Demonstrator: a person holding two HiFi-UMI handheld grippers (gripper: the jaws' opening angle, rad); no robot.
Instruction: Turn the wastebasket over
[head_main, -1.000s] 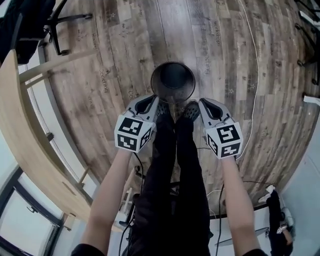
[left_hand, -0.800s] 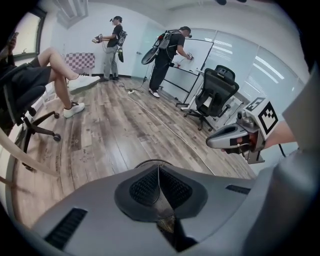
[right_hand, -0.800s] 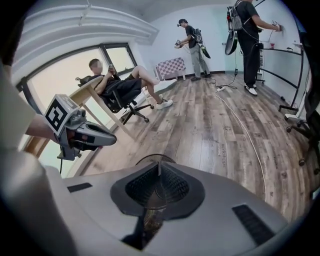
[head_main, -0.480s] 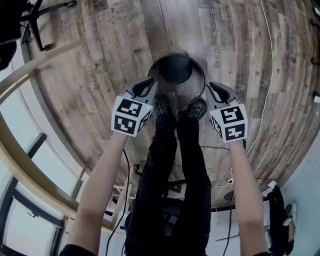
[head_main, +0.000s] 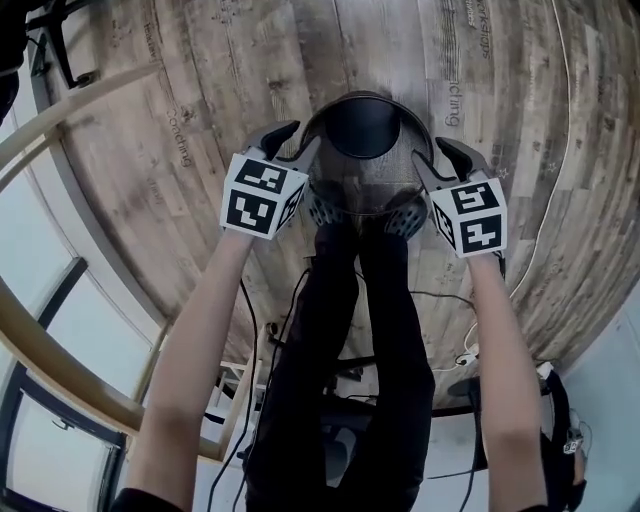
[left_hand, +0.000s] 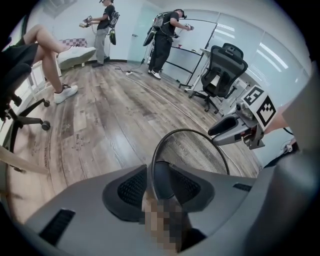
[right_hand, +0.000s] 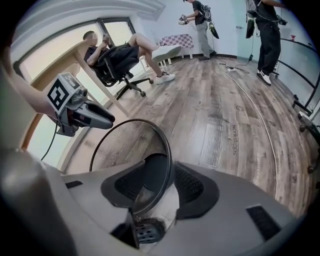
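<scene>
I see the basket (head_main: 365, 185) upright on the floor (head_main: 250, 60), by my shoes (head_main: 322, 212). Left gripper (head_main: 305, 133) at its left rim, right gripper (head_main: 427, 150) at its right. Jaws have just been opening; the rim looks to sit between each pair.

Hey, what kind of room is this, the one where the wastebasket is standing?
Most likely an open office or lab workspace: there is a wood-plank floor, a wheeled office chair beside desks, glass partition walls, and a mesh wastebasket.
</scene>
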